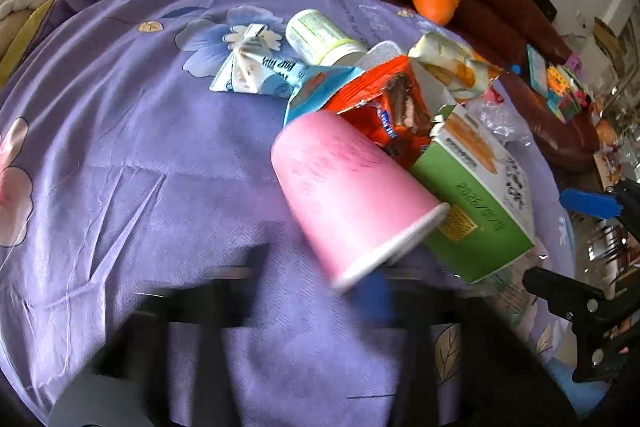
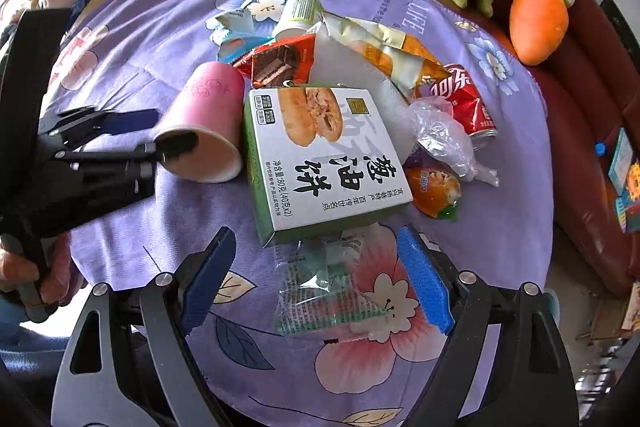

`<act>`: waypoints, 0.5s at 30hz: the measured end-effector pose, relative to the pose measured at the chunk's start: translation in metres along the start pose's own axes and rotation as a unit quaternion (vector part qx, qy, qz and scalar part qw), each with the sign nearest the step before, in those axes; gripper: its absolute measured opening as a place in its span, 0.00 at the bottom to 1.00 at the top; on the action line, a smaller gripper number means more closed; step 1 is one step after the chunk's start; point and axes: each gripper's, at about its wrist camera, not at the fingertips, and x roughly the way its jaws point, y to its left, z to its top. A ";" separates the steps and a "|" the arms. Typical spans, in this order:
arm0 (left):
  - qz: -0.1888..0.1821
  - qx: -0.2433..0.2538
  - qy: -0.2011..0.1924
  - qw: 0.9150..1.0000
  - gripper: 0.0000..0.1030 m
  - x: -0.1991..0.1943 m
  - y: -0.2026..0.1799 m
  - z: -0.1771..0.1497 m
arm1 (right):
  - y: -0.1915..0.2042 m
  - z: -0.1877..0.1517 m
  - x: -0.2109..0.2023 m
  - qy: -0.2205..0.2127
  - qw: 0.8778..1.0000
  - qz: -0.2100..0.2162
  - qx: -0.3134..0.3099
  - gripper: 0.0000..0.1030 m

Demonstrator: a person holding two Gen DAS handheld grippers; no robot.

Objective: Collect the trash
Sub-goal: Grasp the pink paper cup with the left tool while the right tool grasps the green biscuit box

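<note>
Left wrist view: the left gripper (image 1: 320, 291) is motion-blurred, its state unreadable here; the pink paper cup (image 1: 352, 195) lies tilted on the purple tablecloth (image 1: 120, 147), against the green box (image 1: 476, 195). Right wrist view: the left gripper (image 2: 168, 137) pinches the cup's (image 2: 208, 119) rim, one finger inside the mouth. The right gripper (image 2: 316, 283) stands spread, empty, over a clear wrapper (image 2: 324, 291) lying just below the box (image 2: 320, 155).

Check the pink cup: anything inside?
One finger of the left gripper reaches into the pink cup at the rim. The cup's depths are hidden.
</note>
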 end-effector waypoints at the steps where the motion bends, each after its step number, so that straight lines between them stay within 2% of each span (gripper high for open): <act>1: -0.005 -0.005 -0.002 1.000 0.08 0.000 0.005 0.001 | 0.003 0.000 0.001 0.001 1.000 -0.006 -0.006 0.77; 6: 0.003 -0.012 -0.014 1.000 0.06 -0.010 0.029 0.002 | 0.028 0.002 0.011 0.004 0.998 -0.039 -0.054 0.77; 9: 0.004 -0.022 -0.016 1.000 0.07 -0.013 0.043 0.000 | 0.049 0.001 0.025 0.011 0.993 -0.073 -0.093 0.77; 11: 0.002 -0.029 -0.018 0.999 0.07 -0.015 0.049 -0.002 | 0.063 -0.001 0.036 0.010 0.986 -0.112 -0.127 0.82; 15: 0.003 -0.029 -0.017 0.999 0.10 -0.014 0.053 -0.005 | 0.073 -0.002 0.054 0.004 0.972 -0.168 -0.162 0.84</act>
